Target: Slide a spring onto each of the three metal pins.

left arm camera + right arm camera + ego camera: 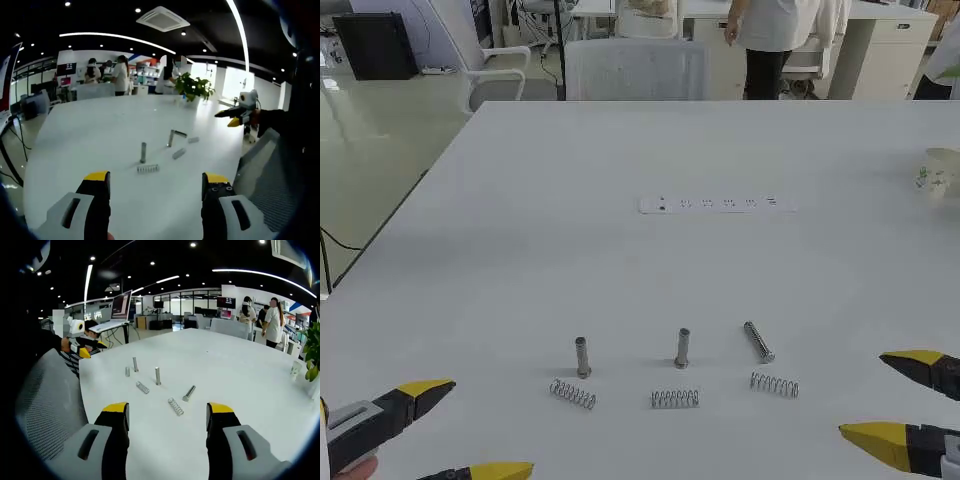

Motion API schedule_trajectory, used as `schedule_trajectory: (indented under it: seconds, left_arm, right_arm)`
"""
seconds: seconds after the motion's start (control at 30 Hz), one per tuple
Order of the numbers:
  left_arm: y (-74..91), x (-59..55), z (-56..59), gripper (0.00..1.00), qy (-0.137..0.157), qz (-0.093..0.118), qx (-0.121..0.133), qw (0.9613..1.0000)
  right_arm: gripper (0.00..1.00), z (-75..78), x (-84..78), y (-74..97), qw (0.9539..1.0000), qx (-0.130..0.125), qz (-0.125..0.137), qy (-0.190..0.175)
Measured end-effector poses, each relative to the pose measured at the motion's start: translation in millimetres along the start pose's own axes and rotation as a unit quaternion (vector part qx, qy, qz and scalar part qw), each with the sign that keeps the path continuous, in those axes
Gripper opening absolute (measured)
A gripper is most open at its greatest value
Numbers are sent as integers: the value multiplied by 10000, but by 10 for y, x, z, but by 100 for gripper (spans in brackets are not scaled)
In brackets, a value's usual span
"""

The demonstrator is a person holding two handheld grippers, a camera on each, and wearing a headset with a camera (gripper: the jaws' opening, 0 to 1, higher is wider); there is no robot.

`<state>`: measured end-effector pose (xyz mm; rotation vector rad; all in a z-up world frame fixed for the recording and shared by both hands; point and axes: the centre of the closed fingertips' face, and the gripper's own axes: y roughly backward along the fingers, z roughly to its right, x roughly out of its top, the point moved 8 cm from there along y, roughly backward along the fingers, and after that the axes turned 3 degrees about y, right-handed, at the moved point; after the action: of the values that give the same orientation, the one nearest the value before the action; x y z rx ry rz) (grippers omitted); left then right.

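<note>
Three metal pins stand in a row near the table's front edge: the left pin [582, 356] and middle pin [682, 348] are upright, while the right pin [758, 342] lies tilted on its side. In front of each lies a loose spring [573, 393], [675, 399], [774, 384]. My left gripper [470, 428] is open at the bottom left, well apart from the left spring. My right gripper [868, 395] is open at the bottom right, beside the right spring. The left gripper view shows its own open gripper [156, 177] facing the nearest spring [148, 169]. In the right gripper view, that open gripper [168, 408] faces the lying pin [189, 393].
A white power strip [717, 204] is set into the middle of the white table [520, 220]. A paper cup [940, 172] stands at the right edge. A grey chair [635, 68] is at the far side, with a person [770, 40] behind it.
</note>
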<state>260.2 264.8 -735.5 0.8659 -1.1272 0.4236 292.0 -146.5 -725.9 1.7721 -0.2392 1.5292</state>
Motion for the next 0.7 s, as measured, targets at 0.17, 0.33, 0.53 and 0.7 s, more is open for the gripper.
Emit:
schedule_trajectory:
  seconds: [0.17, 0.33, 0.53, 0.7]
  left_arm:
    - [-5, 3, 12, 70, -3, 14, -13, 10000]
    - [-12, 0, 22, 70, -8, 7, -26, 10000]
    - [-16, -1, 27, 70, -14, 6, -43, 10000]
    - [-24, 8, 35, 70, -14, 24, -65, 10000]
  right_arm:
    - [60, -8, -7, 4, 10000, 29, -25, -24]
    - [59, -12, -19, 11, 10000, 19, -36, -41]
    - [59, -12, -27, 1, 10000, 28, -57, -59]
    - [59, -8, -31, -3, 9999, 26, -79, -66]
